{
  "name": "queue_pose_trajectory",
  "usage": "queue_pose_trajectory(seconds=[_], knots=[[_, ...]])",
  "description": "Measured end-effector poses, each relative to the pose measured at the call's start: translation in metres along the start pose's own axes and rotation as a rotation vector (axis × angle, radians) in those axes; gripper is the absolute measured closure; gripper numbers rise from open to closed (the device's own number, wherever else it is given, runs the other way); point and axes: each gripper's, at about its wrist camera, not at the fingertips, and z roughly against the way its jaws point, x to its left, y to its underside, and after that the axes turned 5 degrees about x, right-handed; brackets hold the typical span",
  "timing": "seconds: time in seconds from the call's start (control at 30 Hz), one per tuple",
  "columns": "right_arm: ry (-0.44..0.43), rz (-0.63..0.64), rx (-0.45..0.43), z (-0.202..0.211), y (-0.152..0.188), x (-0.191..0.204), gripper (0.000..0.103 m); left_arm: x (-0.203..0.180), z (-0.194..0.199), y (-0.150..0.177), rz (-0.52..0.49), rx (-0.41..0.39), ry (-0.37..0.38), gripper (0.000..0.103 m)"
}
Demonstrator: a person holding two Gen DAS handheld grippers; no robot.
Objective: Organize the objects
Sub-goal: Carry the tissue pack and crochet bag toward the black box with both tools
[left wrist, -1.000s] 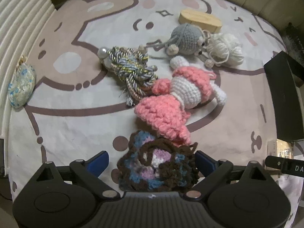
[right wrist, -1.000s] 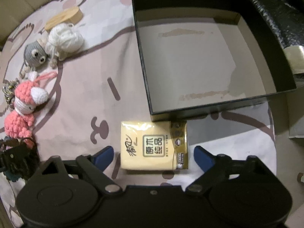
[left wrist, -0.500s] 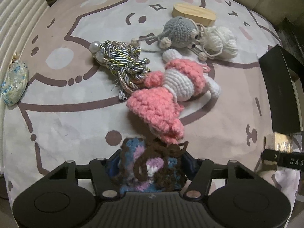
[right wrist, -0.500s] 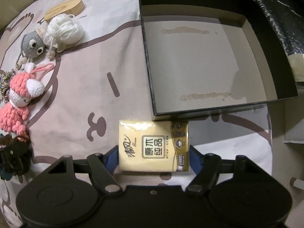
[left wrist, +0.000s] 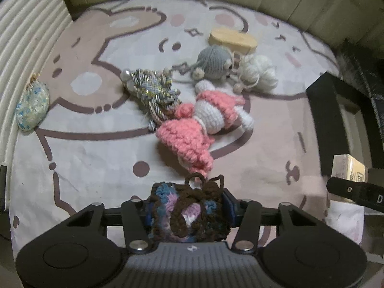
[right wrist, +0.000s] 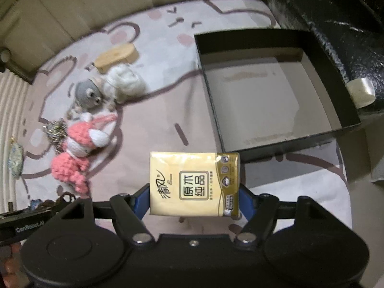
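Left gripper (left wrist: 189,212): jaws closing, its blue pads pressed on both sides of the crochet pouch (left wrist: 188,213) — a blue, purple and brown piece with a brown yarn loop sticking up at 12 o'clock.
Right gripper (right wrist: 194,200): clamped on the yellow tissue pack (right wrist: 194,184), which hangs between the blue fingers, printed face to the camera, clear of the mat.
Black box (right wrist: 271,88): open and bare inside, at 1 o'clock from the tissue pack, its near wall just beyond the pack's upper right corner.
Pink crochet bunny (left wrist: 199,122): lying on the cartoon mat (left wrist: 96,148) at 12 o'clock from the pouch, near it.
Braided cord knot (left wrist: 153,93): at 10 o'clock from the bunny, touching it.
Grey crochet toy (left wrist: 214,61): at 12 o'clock from the bunny, beside the white yarn ball (left wrist: 258,73).
Wooden oval block (left wrist: 232,39): just behind the grey toy — farthest back on the mat.
Small patterned pouch (left wrist: 32,108): alone at the mat's 9 o'clock edge, well apart from the rest.
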Motion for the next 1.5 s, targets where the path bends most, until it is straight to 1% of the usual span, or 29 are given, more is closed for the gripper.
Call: queue_pose_trajectory(seconds=[0.03,0.1,0.13,0.17,0.27,0.4,0.43,0.5,0.53,0.6,0.63,0.67,0.7,0.73,0.8,0.83,0.9,0.93,0.97,1.13,1.2,1.23,1.3,1.33,1.43,1.5], knots=[[-0.002,0.004,-0.014,0.003,0.0,0.001,0.029,-0.002,0.004,0.001,-0.027,-0.02,-0.003,0.051],[-0.008,0.01,-0.041,0.009,0.001,0.002,0.029,-0.004,0.014,0.001,-0.036,-0.059,0.002,0.051],[-0.011,0.011,-0.055,0.013,0.001,0.002,0.029,-0.006,0.019,0.001,-0.067,-0.079,0.005,0.051],[-0.011,0.015,-0.07,0.016,0.001,0.002,0.029,-0.009,0.024,0.0,-0.076,-0.096,0.007,0.051],[-0.001,0.037,-0.118,0.026,0.001,0.001,0.029,-0.017,0.036,-0.003,-0.094,-0.133,0.016,0.051],[-0.004,0.03,-0.178,0.041,-0.002,-0.005,0.029,-0.034,0.052,-0.009,-0.145,-0.184,0.028,0.051],[-0.006,0.031,-0.193,0.045,-0.004,-0.006,0.029,-0.039,0.057,-0.011,-0.175,-0.198,0.037,0.051],[-0.011,0.037,-0.223,0.054,-0.007,-0.008,0.029,-0.05,0.065,-0.014,-0.204,-0.224,0.051,0.051],[-0.008,0.045,-0.24,0.059,-0.009,-0.009,0.029,-0.056,0.069,-0.015,-0.249,-0.24,0.065,0.051],[0.004,0.064,-0.272,0.068,-0.012,-0.011,0.029,-0.068,0.077,-0.018,-0.277,-0.265,0.078,0.051],[0.005,0.071,-0.283,0.072,-0.014,-0.013,0.029,-0.074,0.08,-0.02,-0.313,-0.28,0.088,0.051],[0.007,0.077,-0.293,0.077,-0.017,-0.015,0.029,-0.081,0.084,-0.022,-0.327,-0.291,0.095,0.051],[0.009,0.085,-0.303,0.081,-0.02,-0.017,0.029,-0.086,0.086,-0.023,-0.338,-0.3,0.105,0.051],[0.014,0.093,-0.314,0.086,-0.023,-0.02,0.029,-0.092,0.089,-0.024,-0.374,-0.31,0.122,0.051],[0.027,0.106,-0.338,0.095,-0.029,-0.025,0.029,-0.104,0.094,-0.026,-0.397,-0.325,0.143,0.051],[0.033,0.108,-0.348,0.099,-0.032,-0.028,0.029,-0.11,0.095,-0.027,-0.434,-0.333,0.157,0.051],[0.043,0.111,-0.364,0.106,-0.038,-0.036,0.029,-0.123,0.097,-0.027,-0.456,-0.345,0.172,0.051],[0.049,0.114,-0.371,0.109,-0.041,-0.04,0.029,-0.129,0.097,-0.028,-0.488,-0.35,0.187,0.051],[0.055,0.112,-0.376,0.111,-0.044,-0.045,0.029,-0.137,0.098,-0.028,-0.499,-0.352,0.199,0.051],[0.082,0.091,-0.374,0.112,-0.057,-0.072,0.029,-0.172,0.093,-0.027,-0.574,-0.352,0.254,0.051],[0.093,0.084,-0.369,0.109,-0.06,-0.084,0.029,-0.186,0.09,-0.025,-0.592,-0.347,0.276,0.051],[0.097,0.077,-0.364,0.107,-0.063,-0.091,0.029,-0.192,0.088,-0.025,-0.62,-0.346,0.293,0.051],[0.104,0.061,-0.348,0.1,-0.066,-0.103,0.029,-0.206,0.082,-0.024,-0.638,-0.34,0.319,0.051],[0.108,0.053,-0.339,0.096,-0.067,-0.109,0.029,-0.21,0.079,-0.024,-0.663,-0.336,0.336,0.051],[0.123,0.051,-0.316,0.086,-0.07,-0.122,0.029,-0.226,0.067,-0.023,-0.679,-0.306,0.372,0.051],[0.122,0.083,-0.308,0.079,-0.071,-0.128,0.029,-0.234,0.057,-0.023,-0.682,-0.29,0.394,0.051]])
